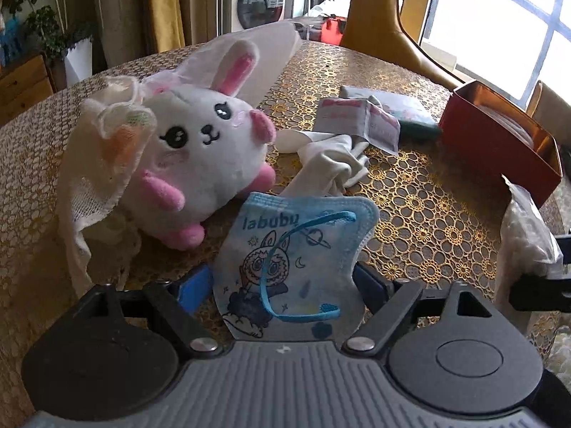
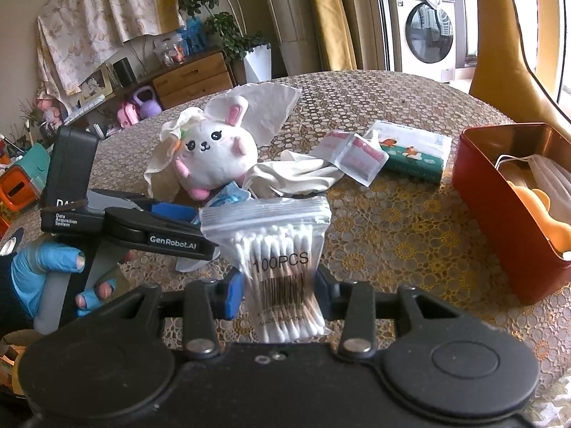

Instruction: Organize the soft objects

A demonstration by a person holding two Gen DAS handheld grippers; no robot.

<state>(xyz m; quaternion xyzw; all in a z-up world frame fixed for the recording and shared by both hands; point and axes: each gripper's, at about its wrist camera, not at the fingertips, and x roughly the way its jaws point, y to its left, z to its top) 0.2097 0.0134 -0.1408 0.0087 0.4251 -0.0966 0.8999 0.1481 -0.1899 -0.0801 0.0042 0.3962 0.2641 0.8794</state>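
Task partly done: the red rectangular tin box (image 2: 506,221), right of the right gripper (image 2: 276,294), already holds a white pleated mask (image 2: 549,174) and an orange item. The right gripper pinches a clear zip bag of cotton swabs (image 2: 278,264). The left gripper (image 1: 285,285) stands spread, a blue printed face mask (image 1: 292,264) lying between its fingers, unpinched. Ahead remain a white-and-pink plush rabbit (image 1: 200,149), white socks (image 1: 332,164), sachets (image 1: 357,117) and a tissue pack (image 2: 414,153), loose on the gold lace tabletop (image 1: 428,214); nothing blocks the box
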